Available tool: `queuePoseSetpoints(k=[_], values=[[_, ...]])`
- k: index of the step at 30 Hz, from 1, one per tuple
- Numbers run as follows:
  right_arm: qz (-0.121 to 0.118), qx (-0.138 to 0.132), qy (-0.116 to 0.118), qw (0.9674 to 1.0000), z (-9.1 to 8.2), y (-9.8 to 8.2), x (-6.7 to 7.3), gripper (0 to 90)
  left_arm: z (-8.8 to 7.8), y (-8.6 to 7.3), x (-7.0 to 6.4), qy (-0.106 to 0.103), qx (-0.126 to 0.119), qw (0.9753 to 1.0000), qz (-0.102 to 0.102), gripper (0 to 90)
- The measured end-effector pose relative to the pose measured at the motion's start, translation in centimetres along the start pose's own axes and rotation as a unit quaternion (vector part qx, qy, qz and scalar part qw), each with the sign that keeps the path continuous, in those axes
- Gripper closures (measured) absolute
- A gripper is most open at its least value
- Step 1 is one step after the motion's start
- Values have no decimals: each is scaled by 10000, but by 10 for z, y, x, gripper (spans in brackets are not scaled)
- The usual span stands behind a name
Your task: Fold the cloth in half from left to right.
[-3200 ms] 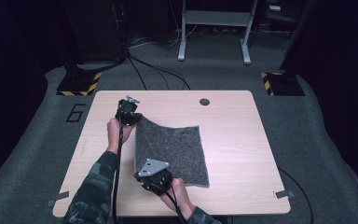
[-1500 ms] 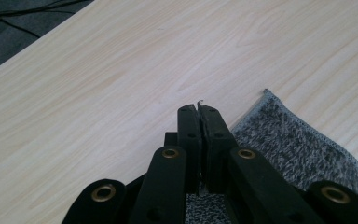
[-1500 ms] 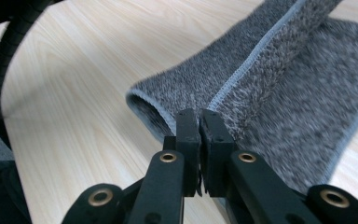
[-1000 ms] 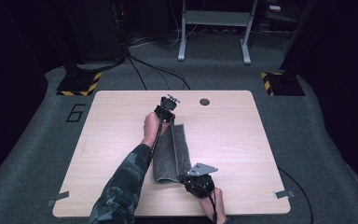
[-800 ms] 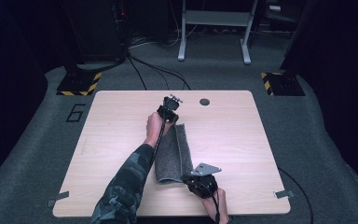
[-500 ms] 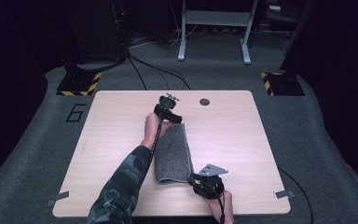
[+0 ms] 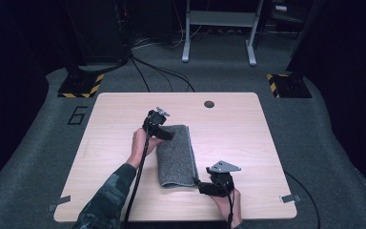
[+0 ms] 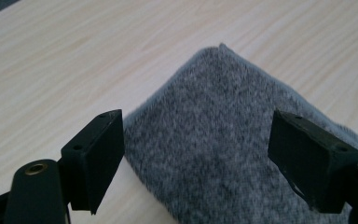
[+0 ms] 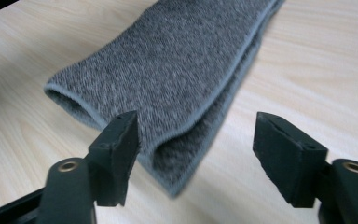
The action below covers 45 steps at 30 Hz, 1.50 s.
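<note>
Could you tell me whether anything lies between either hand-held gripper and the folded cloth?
Nothing visible does. The cloth lies right before the open left hand-held gripper and right hand-held gripper on bare table.

We wear a camouflage sleeve on our left arm. Our two grippers are black, with brass screw holes, grey top plates and long black cables.

bare table right of folded cloth, dark disc at far edge
</note>
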State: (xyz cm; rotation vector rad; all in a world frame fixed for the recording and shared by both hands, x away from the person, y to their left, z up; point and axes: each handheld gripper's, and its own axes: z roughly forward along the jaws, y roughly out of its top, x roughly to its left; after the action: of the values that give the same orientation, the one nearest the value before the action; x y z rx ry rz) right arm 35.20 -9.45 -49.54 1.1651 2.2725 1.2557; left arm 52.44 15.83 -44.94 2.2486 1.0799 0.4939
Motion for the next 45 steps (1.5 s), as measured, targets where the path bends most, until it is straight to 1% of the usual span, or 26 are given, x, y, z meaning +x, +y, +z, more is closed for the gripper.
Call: queuePoseSetpoints(k=[1, 2, 3, 4, 5, 6, 7, 9, 10, 13, 14, 15, 18, 20, 21, 25, 28, 29, 30, 34, 37, 40, 41, 42, 43, 45], values=[[-60, 63, 17, 10000, 3, 3, 1, 301, -5, -10, -2, -15, -6, 10000, 14, 183], [-60, 63, 17, 10000, 3, 3, 1, 301, -5, -10, -2, -15, -6, 10000, 14, 181], [-166, 207, -38, 9996, 10, 9, 2, 302, -11, -20, -5, -40, -10, 10000, 51, 180], [-166, 207, -38, 9996, 10, 9, 2, 302, -11, -20, -5, -40, -10, 10000, 51, 178], [-287, 432, -166, 9985, 18, 11, 3, 302, -17, -33, -10, -58, 2, 9999, 95, 178], [-332, 508, -204, 9979, 21, 11, 2, 305, -20, -39, -13, -65, 18, 9999, 123, 178], [-352, 573, -230, 9975, 24, 10, 2, 310, -20, -39, -13, -65, 18, 9999, 123, 178], [-405, 680, -301, 9964, 27, 7, 0, 312, -25, -53, -19, -91, 55, 9998, 179, 175], [-347, 728, -339, 9962, 29, 5, 0, 312, -29, -67, -26, -175, 111, 9995, 233, 174], [-312, 791, -371, 9957, 31, 1, -2, 313, -34, -84, -38, -201, 156, 9991, 350, 171], [-312, 791, -371, 9957, 31, 1, -2, 313, -34, -84, -38, -201, 156, 9991, 350, 167], [-277, 783, -430, 9956, 33, 0, -2, 312, -37, -93, -43, -239, 182, 9987, 420, 167], [-293, 843, -490, 9948, 33, -2, -2, 312, -39, -101, -48, -213, 155, 9987, 436, 163], [-253, 875, -496, 9946, 34, -5, -2, 309, -41, -108, -50, -268, 168, 9985, 452, 162], [-216, 865, -486, 9948, 34, -6, -2, 309, -40, -113, -54, -217, 246, 9982, 503, 162], [-152, 888, -524, 9946, 32, -8, 0, 309, -32, -120, -55, -179, 353, 9976, 563, 158], [-164, 874, -555, 9945, 31, -9, 1, 309, -31, -121, -53, -188, 313, 9979, 530, 153], [-179, 826, -579, 9947, 29, -11, 1, 308, -32, -121, -54, -169, 327, 9978, 553, 151], [-92, 843, -569, 9948, 27, -13, 2, 307, -32, -121, -54, -169, 327, 9978, 553, 148], [-140, 881, -579, 9943, 24, -14, 3, 290, -40, -122, -56, -232, 220, 9980, 542, 145], [-182, 774, -591, 9951, 21, -9, 0, 277, -51, -126, -64, -381, 72, 9975, 583, 144], [-303, 749, -580, 9950, 23, -4, -3, 268, -53, -128, -70, -417, 137, 9967, 679, 142], [-320, 701, -548, 9955, 26, 2, -4, 263, -53, -130, -74, -449, 221, 9958, 773, 139], [-405, 700, -498, 9955, 28, 5, -6, 259, -52, -132, -76, -410, 242, 9957, 800, 137], [-344, 697, -494, 9958, 31, 7, -5, 251, -52, -133, -76, -432, 282, 9952, 833, 136], [-410, 755, -484, 9951, 36, 11, -6, 249, -49, -136, -77, -406, 324, 9949, 859, 137]])
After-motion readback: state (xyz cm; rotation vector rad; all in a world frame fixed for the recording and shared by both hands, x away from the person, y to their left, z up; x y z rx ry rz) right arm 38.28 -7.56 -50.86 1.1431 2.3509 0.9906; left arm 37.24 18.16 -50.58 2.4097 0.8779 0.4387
